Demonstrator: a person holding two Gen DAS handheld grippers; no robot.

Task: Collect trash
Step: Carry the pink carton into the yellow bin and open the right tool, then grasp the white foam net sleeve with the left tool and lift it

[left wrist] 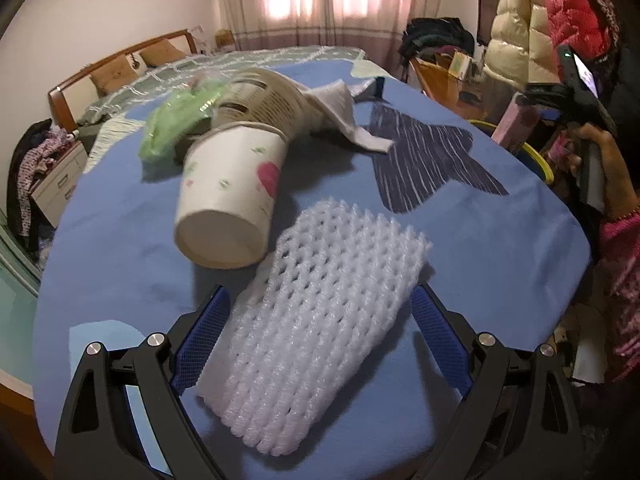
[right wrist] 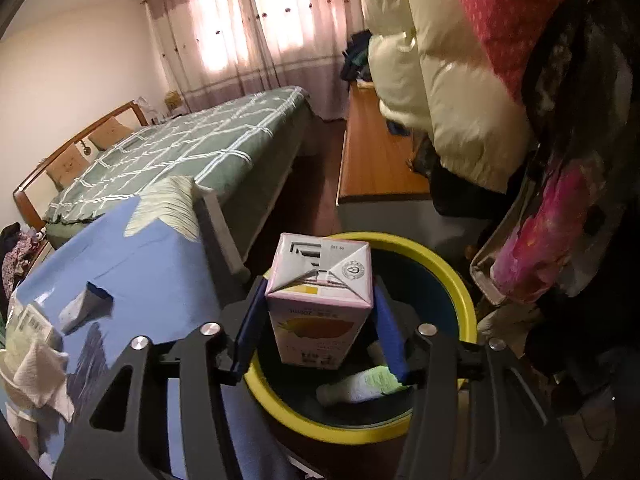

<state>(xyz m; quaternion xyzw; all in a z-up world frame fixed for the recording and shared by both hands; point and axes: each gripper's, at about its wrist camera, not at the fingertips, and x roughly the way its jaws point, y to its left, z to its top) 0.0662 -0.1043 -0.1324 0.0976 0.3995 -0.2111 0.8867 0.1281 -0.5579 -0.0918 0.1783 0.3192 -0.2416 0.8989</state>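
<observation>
**Trash count across both views**

On the blue table: one paper cup (left wrist: 228, 204), one foam net sleeve (left wrist: 316, 316), one green plastic bag (left wrist: 176, 120), one crumpled paper towel (left wrist: 340, 116). Beside it: one yellow-rimmed bin (right wrist: 460, 280), one juice carton (right wrist: 320, 300), one small bottle (right wrist: 360, 388) inside the bin

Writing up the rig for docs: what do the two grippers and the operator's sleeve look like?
Both alike: left gripper and right gripper have black angular linkage arms with triangular cut-outs, silver round pivot bolts, and blue fingers faced with a fine cross-hatch texture. No cables visible. The operator's sleeve is fuzzy pink knit.
</observation>
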